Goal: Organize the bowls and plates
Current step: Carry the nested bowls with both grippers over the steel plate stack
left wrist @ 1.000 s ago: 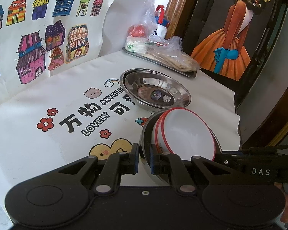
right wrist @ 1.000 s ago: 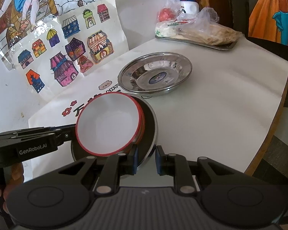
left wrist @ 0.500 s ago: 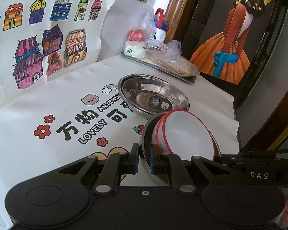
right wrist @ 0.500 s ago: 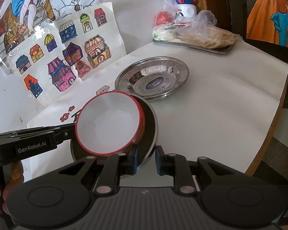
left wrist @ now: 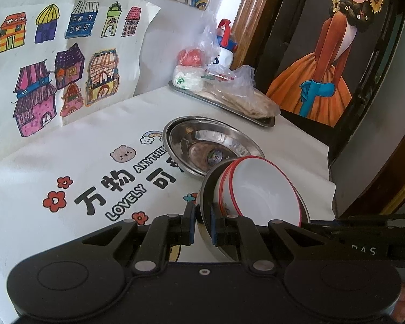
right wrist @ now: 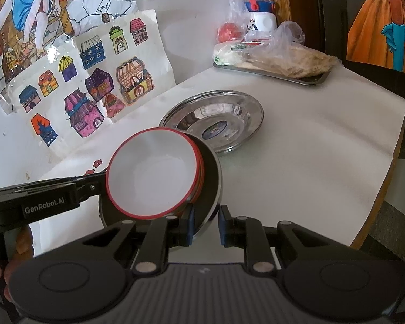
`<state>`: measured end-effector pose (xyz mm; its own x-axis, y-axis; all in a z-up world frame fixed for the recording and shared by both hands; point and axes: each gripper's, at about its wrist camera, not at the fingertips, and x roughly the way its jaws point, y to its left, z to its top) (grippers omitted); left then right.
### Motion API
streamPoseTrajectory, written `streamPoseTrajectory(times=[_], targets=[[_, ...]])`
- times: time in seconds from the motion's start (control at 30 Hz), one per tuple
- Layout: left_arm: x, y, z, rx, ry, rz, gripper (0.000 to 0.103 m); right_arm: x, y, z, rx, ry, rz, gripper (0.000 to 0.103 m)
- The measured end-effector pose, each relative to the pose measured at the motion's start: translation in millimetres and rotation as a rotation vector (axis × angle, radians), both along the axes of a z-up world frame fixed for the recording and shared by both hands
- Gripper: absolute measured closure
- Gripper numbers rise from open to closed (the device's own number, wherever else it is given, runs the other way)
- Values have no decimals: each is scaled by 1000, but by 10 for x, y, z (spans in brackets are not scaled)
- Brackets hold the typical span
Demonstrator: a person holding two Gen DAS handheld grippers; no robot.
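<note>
Left tool [left wrist: 203, 225] clamped on steel plate [left wrist: 205, 210] rim carrying 2 red-rimmed bowls [left wrist: 264, 189]. Right tool [right wrist: 205, 225] pinches opposite rim. Right view alone shows worktop [right wrist: 324, 148] edge.

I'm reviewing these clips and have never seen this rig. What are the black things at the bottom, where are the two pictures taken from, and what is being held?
No robot here: a person carries a two-finger gripper in each hand, and each gripper has a fisheye camera looking along its fingers. The black shapes at the bottom are each gripper's own body.

In the left wrist view, the left gripper is shut on the rim of a steel plate carrying stacked red-rimmed white bowls.

In the right wrist view, the right gripper clamps the same plate's opposite rim, so both carry it, tilted, above the table.

On the table lie a second steel plate and a metal tray with bagged food.
</note>
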<state>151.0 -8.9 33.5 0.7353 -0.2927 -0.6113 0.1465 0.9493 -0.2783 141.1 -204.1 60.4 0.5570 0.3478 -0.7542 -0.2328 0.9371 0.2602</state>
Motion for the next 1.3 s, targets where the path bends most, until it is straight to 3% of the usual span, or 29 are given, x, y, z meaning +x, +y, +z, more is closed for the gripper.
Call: streamPoseTrajectory(times=[0.87, 1.3], targets=[[115, -38, 77, -8, -29, -4, 94, 96, -70, 86, -4, -26, -8, 82], [313, -87, 162, -17, -51, 5, 94, 332, -97, 181, -25, -65, -6, 83]])
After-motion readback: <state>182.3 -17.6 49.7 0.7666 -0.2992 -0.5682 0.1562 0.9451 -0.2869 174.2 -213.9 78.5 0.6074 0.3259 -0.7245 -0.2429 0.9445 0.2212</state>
